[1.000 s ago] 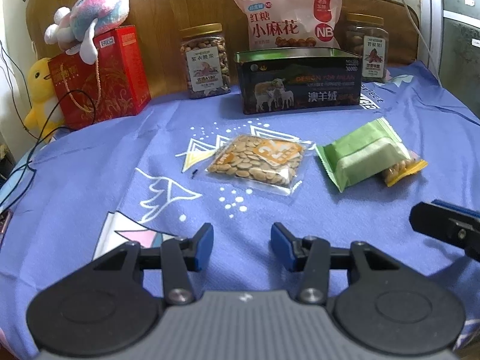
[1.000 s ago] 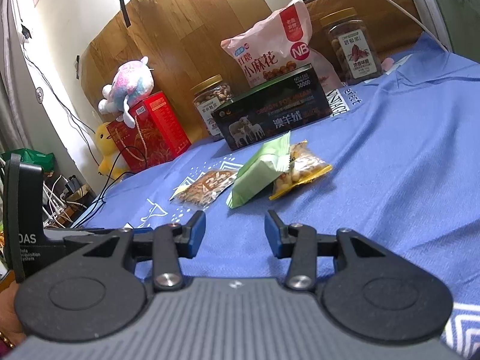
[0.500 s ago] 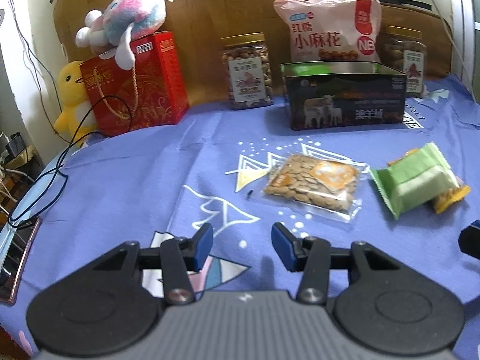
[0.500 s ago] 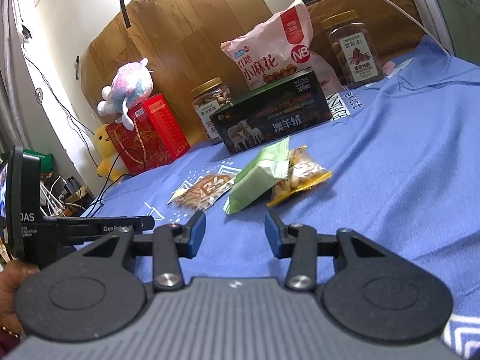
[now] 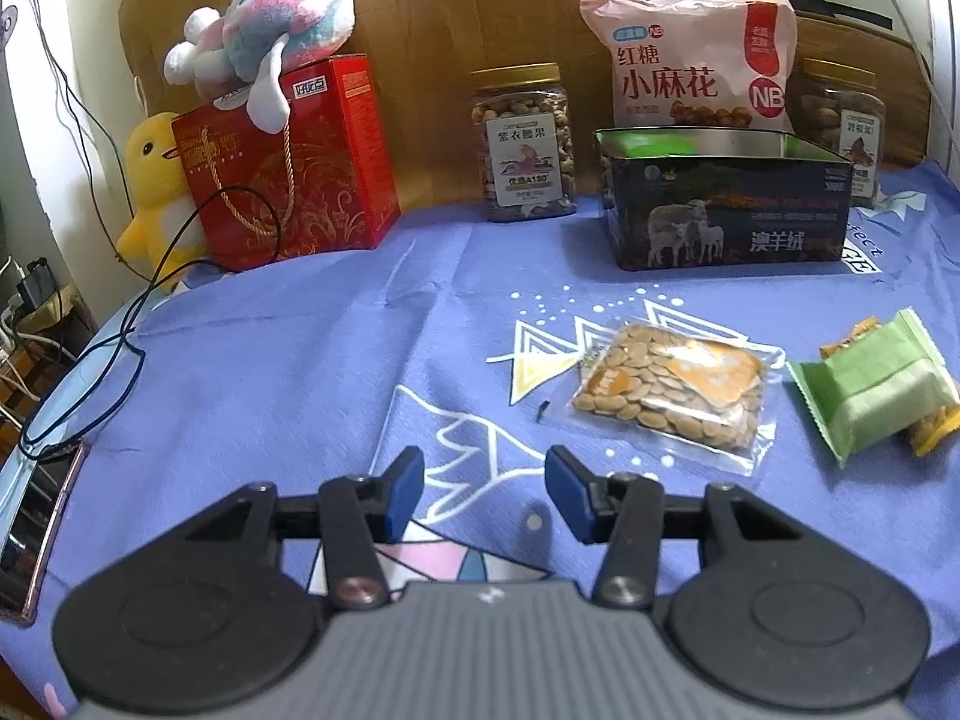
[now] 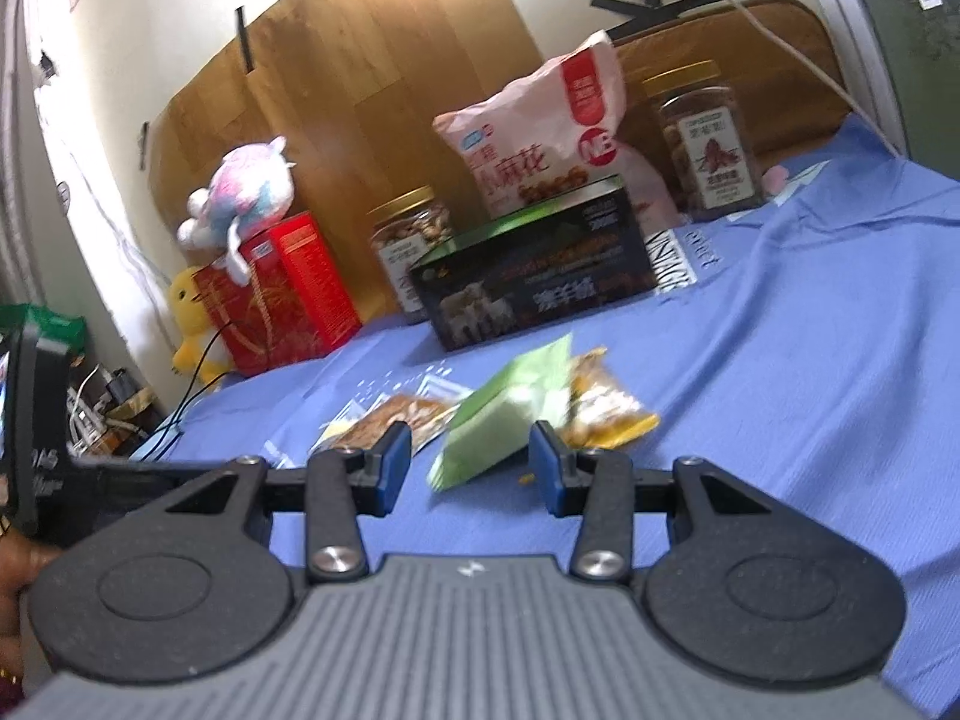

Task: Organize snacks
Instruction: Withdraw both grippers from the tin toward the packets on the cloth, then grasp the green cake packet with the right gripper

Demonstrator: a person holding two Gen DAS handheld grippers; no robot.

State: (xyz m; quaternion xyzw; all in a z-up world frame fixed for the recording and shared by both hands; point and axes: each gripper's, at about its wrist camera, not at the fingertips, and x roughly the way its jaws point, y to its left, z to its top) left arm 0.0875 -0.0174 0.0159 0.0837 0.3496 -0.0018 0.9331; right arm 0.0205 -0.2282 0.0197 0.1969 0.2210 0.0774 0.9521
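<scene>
A clear packet of beans point(image 5: 672, 393) lies on the blue cloth, ahead and right of my left gripper point(image 5: 483, 492), which is open and empty. A green wrapped snack point(image 5: 876, 387) rests further right, partly on a yellow packet point(image 5: 933, 423). My right gripper point(image 6: 471, 465) is open and empty, just short of the green snack point(image 6: 507, 420), with the yellow packet point(image 6: 606, 411) and the bean packet point(image 6: 390, 420) lying beyond. The dark open tin point(image 5: 726, 207) stands behind them, a green packet showing inside; it also appears in the right wrist view point(image 6: 534, 273).
Along the back stand a red gift box point(image 5: 288, 174) with a plush toy point(image 5: 270, 54), a yellow duck point(image 5: 156, 186), two nut jars point(image 5: 522, 144) point(image 5: 840, 126) and a pink snack bag point(image 5: 690, 60). A black cable point(image 5: 120, 360) and a phone point(image 5: 36, 516) lie at left.
The left gripper has moved left, so the snacks have shifted right in its view and the right gripper's tip has left it. The right gripper has edged closer to the green snack.
</scene>
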